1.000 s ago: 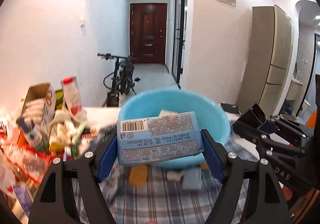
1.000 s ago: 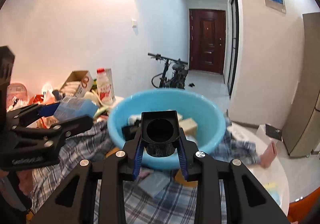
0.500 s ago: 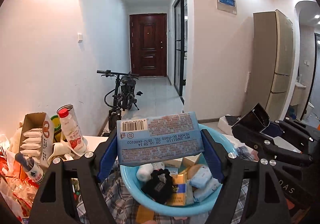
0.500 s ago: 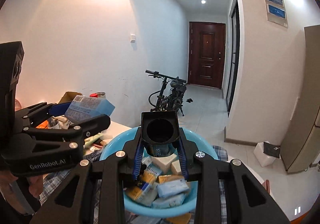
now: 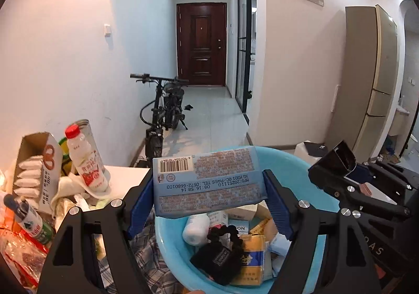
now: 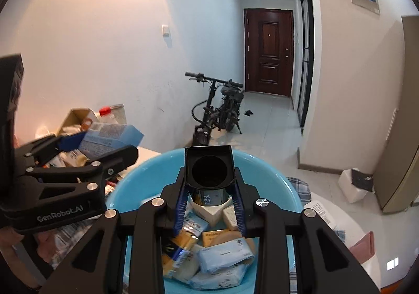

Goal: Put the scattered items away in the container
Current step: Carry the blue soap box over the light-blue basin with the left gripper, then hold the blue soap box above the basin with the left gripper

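My left gripper [image 5: 209, 190] is shut on a light-blue tissue pack [image 5: 208, 182] with a barcode and holds it above the near-left rim of the blue basin [image 5: 293, 163]. The pack also shows in the right wrist view [image 6: 112, 136]. My right gripper [image 6: 209, 199] is shut on a black box-shaped container [image 6: 208, 169] with a round opening, held above the basin [image 6: 262, 165]. That black container shows at the right of the left wrist view [image 5: 335, 163]. The basin holds several packs, boxes and a black hair tie [image 5: 225, 232].
A pile of clutter lies left of the basin: a red-capped milk bottle [image 5: 85, 160], an open carton of sachets [image 5: 36, 170], a small bottle [image 5: 28, 218]. A checked cloth [image 5: 146, 262] lies under the basin. A pink item [image 6: 362, 244] lies on the white table at right.
Both grippers rose and moved forward over the basin with their loads, so its contents now show from above. The left gripper and pack tilted slightly and shifted right.
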